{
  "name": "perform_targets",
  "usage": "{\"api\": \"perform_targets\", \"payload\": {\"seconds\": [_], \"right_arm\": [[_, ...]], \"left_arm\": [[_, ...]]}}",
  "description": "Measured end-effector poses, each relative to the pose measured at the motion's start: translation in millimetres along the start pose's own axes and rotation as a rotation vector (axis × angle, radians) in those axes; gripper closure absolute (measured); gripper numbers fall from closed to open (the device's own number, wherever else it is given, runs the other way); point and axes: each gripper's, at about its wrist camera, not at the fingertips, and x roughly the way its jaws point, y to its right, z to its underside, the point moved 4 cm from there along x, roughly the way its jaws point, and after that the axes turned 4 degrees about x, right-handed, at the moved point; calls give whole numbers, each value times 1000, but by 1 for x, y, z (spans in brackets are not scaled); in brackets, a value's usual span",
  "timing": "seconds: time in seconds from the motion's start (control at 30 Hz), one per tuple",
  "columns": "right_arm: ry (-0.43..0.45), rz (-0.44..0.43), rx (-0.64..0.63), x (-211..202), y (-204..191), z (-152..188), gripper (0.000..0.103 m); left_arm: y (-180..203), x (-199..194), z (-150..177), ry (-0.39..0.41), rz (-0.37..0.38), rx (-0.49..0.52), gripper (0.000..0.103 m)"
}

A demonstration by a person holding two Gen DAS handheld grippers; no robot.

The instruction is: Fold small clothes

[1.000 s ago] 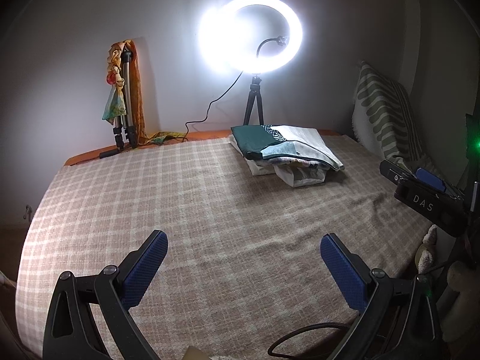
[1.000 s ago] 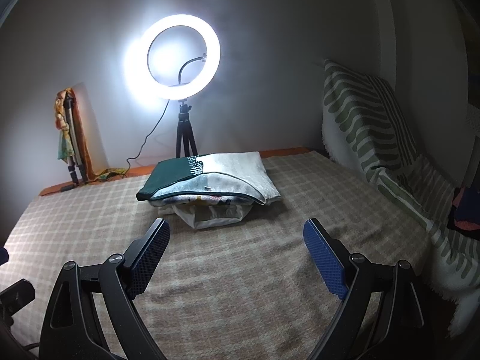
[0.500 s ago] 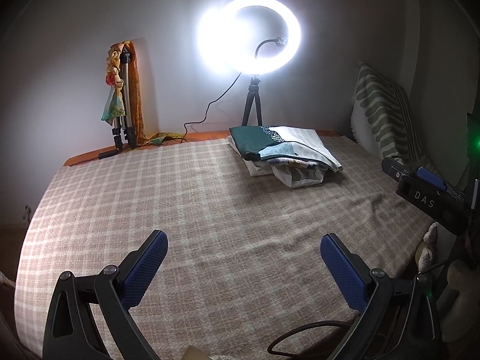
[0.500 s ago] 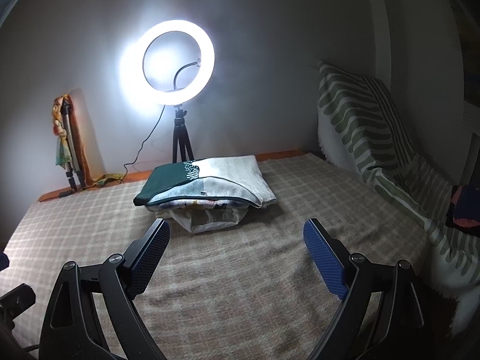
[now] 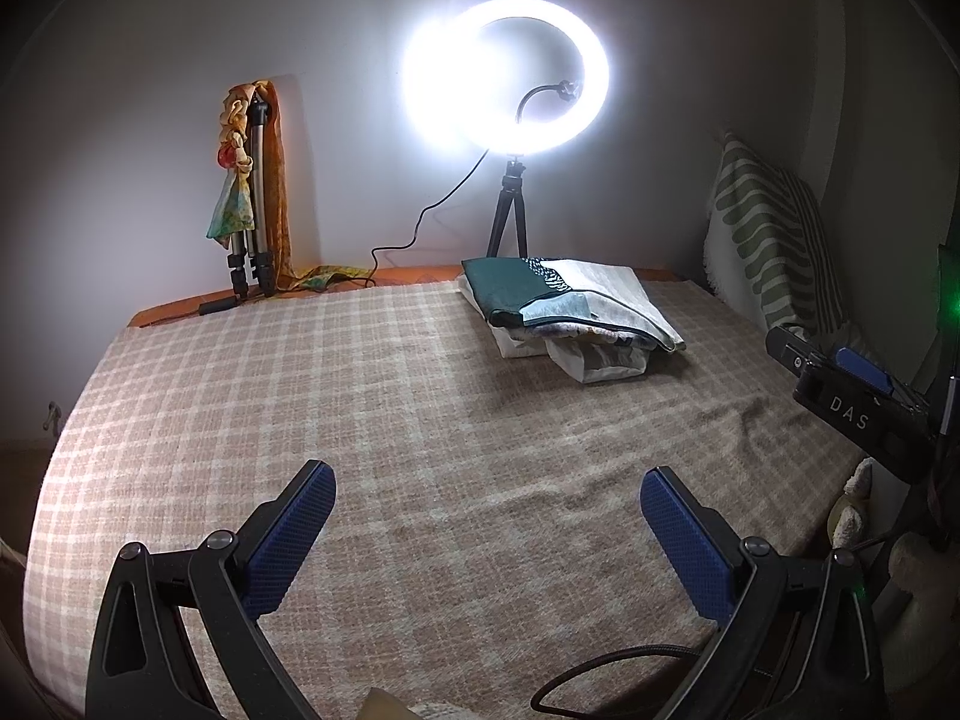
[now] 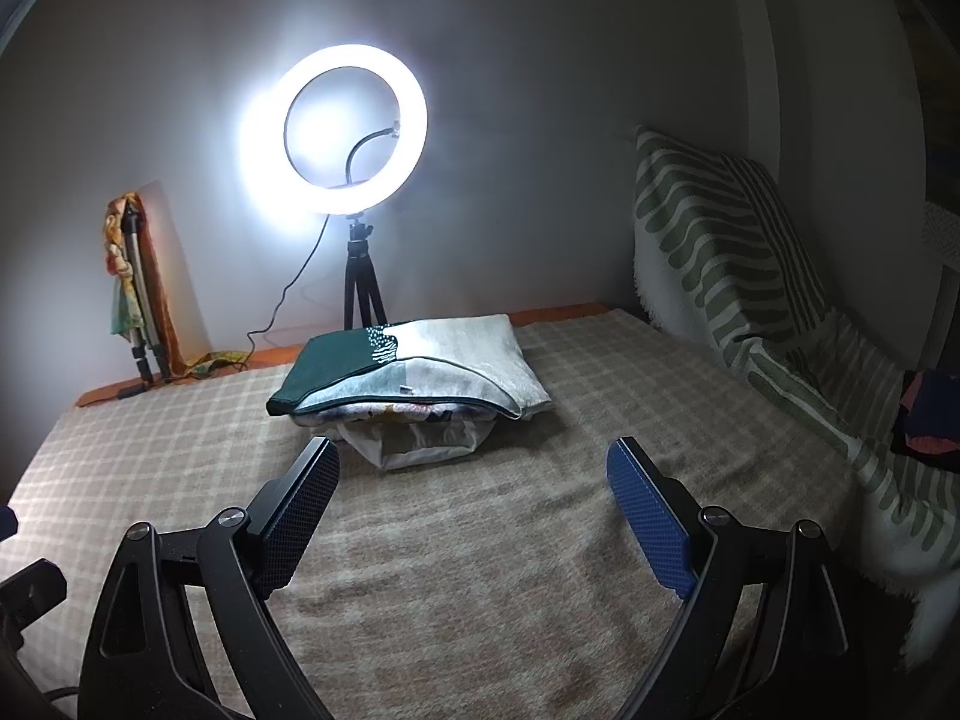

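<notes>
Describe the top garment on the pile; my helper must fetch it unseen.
Start at the glowing ring light by the back wall. Before its tripod, on the checked beige bedspread, lies a stack of folded clothes. Its top piece is the dark green and pale grey cloth; those beneath are whitish.

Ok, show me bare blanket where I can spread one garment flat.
Free: checked beige blanket between the open left claw and the folded green-and-white clothes stack, and left of that stack. Crowded: far edge, with ring-light tripod and cable.
</notes>
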Motion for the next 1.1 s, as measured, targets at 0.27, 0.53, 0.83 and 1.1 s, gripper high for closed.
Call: {"api": "perform_targets", "payload": {"seconds": [0.27, 0.53, 0.83, 1.1], "right_arm": [[-1, -2, -6, 0, -1, 0, 12], [0, -3, -4, 1, -1, -1, 12], [-1, -5, -8, 1, -1, -1, 12], [3, -3, -10, 0, -1, -1, 12]], "left_arm": [[2, 0, -2, 0, -1, -1, 1], [6, 0, -3, 10, -14, 7, 0], [5, 1, -2, 7, -9, 4, 0], [6, -1, -3, 32, -21, 12, 0]]}}
